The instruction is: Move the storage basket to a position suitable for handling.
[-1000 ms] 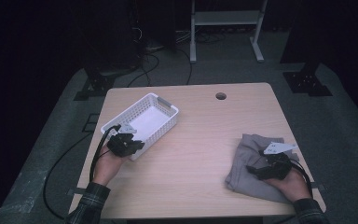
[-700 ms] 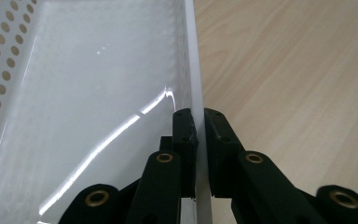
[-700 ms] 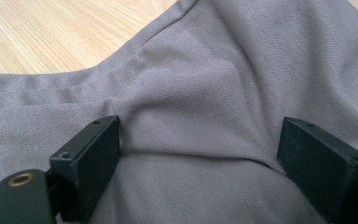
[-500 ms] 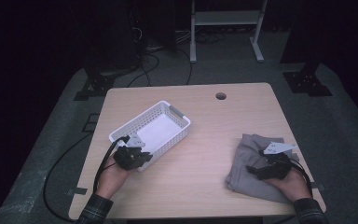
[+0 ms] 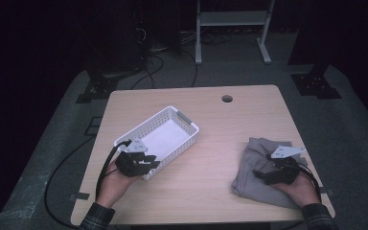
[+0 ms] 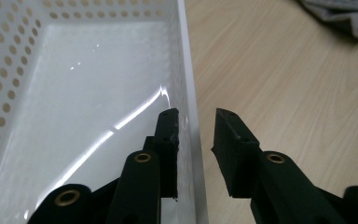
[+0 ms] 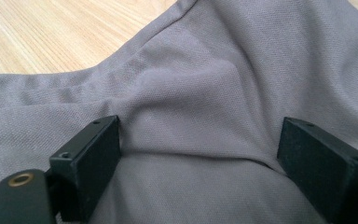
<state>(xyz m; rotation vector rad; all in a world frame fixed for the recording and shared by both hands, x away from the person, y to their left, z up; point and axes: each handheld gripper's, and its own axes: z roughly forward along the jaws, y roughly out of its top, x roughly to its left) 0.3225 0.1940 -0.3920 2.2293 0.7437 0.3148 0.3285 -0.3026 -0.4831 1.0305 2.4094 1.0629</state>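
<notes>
Gripping a basket wall while jaws straddle a cloth

Clamping the near wall of the white basket [image 5: 170, 132], the left gripper [image 6: 196, 140] has 1 jaw inside the basket and 1 outside, the gap narrow with the thin wall between them. That basket sits left of centre on the wooden table [image 5: 220, 191], turned at an angle. On the near right, the right gripper [image 7: 198, 154] rests with its 2 jaws spread wide on the crumpled grey cloth [image 5: 256, 165], a raised fold lying between them, unpinched
</notes>
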